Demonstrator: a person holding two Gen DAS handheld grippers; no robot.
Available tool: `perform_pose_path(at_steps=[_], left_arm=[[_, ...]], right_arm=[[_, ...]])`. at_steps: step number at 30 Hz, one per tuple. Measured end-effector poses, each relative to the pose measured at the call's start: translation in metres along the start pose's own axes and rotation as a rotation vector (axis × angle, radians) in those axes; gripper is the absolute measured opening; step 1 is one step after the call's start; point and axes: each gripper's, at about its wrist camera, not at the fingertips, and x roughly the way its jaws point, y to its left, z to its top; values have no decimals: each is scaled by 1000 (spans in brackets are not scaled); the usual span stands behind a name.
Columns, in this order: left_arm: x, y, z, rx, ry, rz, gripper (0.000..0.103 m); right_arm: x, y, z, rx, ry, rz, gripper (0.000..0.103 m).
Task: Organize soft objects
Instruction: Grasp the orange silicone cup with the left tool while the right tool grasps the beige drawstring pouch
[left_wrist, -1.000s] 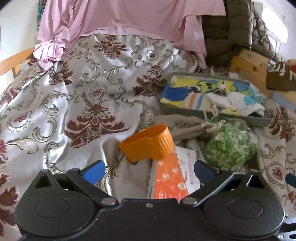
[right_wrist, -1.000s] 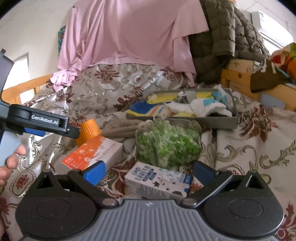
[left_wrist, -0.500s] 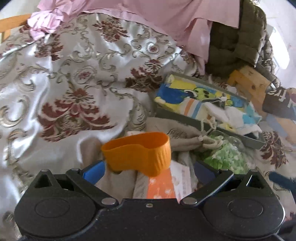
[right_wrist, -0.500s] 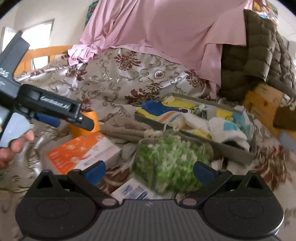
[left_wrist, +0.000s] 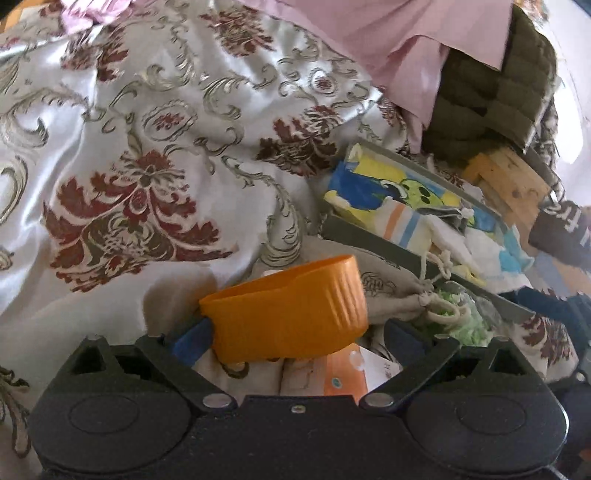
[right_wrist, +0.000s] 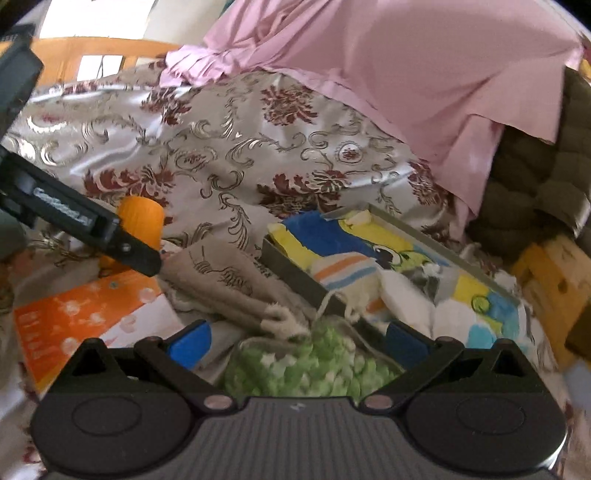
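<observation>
Two blue fingers of the left gripper (left_wrist: 295, 338) are spread wide around the orange cup (left_wrist: 286, 308), not yet clamped. Closure is best made squarely on its ribbed wall, since it looks squashy. The right gripper (right_wrist: 297, 341) is held apart over the green bag (right_wrist: 310, 369). Since a second ago, the cup is seen closer, now between the fingers.

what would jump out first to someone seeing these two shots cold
The bright orange ribbed plastic cup sits right between the open fingers of the left gripper, above an orange and white tissue pack. Close before the open right gripper lies a clear bag of green foam bits. Behind it, a grey tray holds bright cartoon-print cloths, all on a silvery bedspread with dark red flowers.
</observation>
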Motion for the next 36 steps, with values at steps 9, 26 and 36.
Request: perform_pose_path(at_steps=[9, 26, 36], left_arm=[[0, 9, 4, -25, 16, 8, 96], [6, 21, 9, -92, 15, -80, 102], [10, 41, 16, -251, 29, -200, 102]], right_arm=[[51, 7, 22, -162, 102, 131, 103], [103, 2, 53, -228, 260, 376, 85], [99, 6, 48, -224, 258, 360, 81]])
